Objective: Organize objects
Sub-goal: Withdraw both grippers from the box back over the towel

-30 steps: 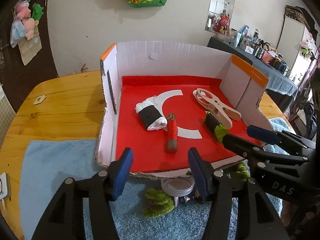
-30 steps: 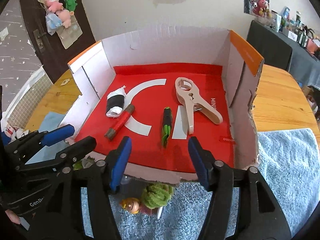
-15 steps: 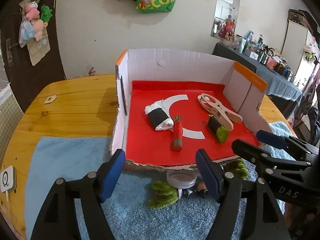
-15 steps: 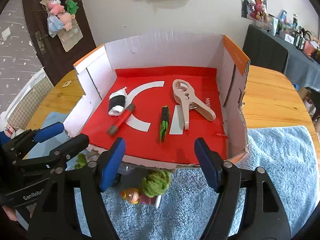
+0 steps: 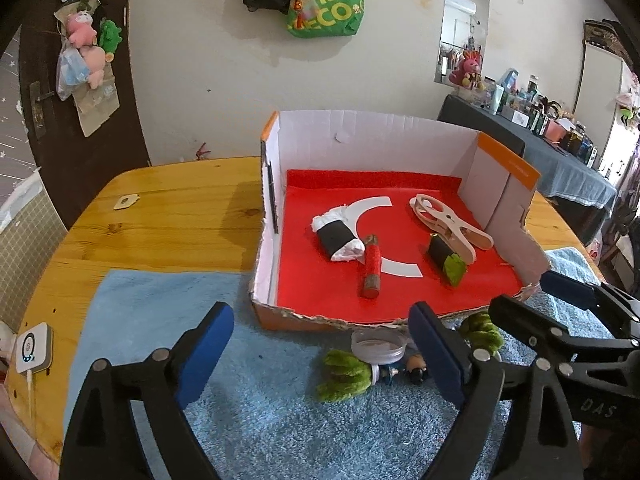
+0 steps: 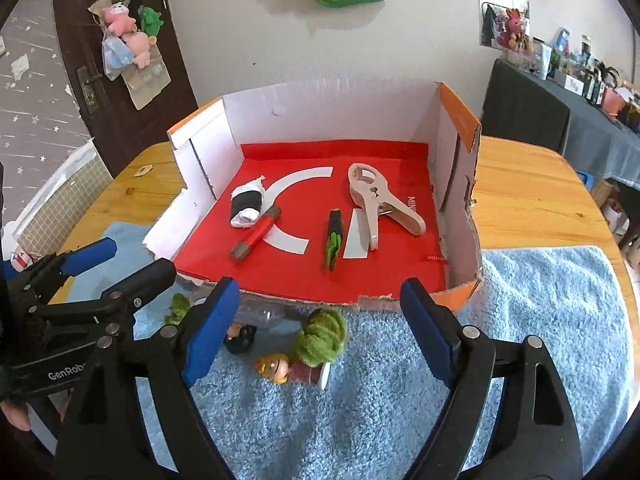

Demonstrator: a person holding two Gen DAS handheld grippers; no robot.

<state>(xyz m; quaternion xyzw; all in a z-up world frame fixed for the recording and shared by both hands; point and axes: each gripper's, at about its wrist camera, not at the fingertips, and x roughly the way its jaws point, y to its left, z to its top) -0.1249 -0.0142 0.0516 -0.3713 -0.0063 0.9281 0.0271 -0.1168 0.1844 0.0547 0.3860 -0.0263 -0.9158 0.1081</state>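
Note:
An open cardboard box (image 5: 372,140) (image 6: 320,112) with a red floor holds a black-and-white roll (image 5: 338,238) (image 6: 248,204), a red cylinder (image 5: 371,266) (image 6: 256,238), a black-and-green piece (image 5: 446,260) (image 6: 334,236) and a beige clamp (image 5: 448,220) (image 6: 376,204). In front of the box, green-haired toy figures (image 5: 344,376) (image 6: 320,338) and a clear lid (image 5: 378,346) lie on the blue towel (image 5: 160,312). My left gripper (image 5: 320,314) hovers over the towel short of the box; its jaws are opening, with nothing between them. My right gripper (image 6: 320,288) hovers beside it, jaws likewise opening and empty.
The box and towel rest on a wooden table (image 5: 168,216). A small white device (image 5: 34,346) sits at the table's left edge, and a pale tag (image 5: 126,201) lies further back. Bare towel (image 6: 540,300) stretches to the right of the box.
Both grippers have drawn back and up from the box, and their jaws have spread wider. More of the towel and the toys in front of the box now shows.

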